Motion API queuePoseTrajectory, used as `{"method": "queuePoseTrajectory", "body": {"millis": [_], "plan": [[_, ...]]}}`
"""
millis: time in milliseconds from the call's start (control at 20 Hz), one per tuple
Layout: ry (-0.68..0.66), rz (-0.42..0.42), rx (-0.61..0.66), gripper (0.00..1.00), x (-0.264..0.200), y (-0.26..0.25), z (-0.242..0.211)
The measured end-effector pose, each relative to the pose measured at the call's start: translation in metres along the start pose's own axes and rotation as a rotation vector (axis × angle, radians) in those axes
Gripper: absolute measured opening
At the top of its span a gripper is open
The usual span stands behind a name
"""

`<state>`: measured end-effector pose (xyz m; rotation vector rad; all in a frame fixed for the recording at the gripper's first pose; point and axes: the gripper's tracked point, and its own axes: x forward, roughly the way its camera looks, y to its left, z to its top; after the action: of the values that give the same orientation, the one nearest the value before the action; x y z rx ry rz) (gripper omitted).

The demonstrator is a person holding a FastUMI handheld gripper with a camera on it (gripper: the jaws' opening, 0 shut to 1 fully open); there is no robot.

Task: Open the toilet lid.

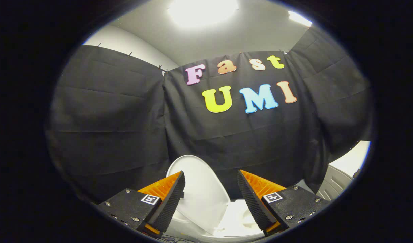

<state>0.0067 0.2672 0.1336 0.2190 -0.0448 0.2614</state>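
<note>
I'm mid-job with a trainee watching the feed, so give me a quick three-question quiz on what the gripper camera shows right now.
1. True or false: the toilet lid is lying flat and closed.
2. What state is the gripper in? A) open, holding nothing B) shut on the lid C) shut on the cloth
3. What hangs behind the toilet?

Key
1. False: the lid stands raised, seen between the two fingers, with the white toilet below it.
2. A: the fingers are spread apart and neither presses on the lid.
3. A black cloth wall.
</note>
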Motion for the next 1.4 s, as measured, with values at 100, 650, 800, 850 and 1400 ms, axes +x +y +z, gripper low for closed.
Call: {"method": "queuePoseTrajectory", "body": {"millis": [100, 650, 800, 850, 1400], "plan": [[-0.019, -0.040, -0.013, 0.95, -0.003, -0.030, 0.010], [-0.025, -0.213, -0.136, 0.95, -0.035, -0.162, 0.016], [-0.021, -0.233, -0.173, 0.96, -0.047, -0.183, 0.010], [-0.027, -0.244, -0.199, 0.96, -0.051, -0.189, 0.010], [-0.013, -0.306, -0.270, 0.96, -0.081, -0.248, -0.033]]}}
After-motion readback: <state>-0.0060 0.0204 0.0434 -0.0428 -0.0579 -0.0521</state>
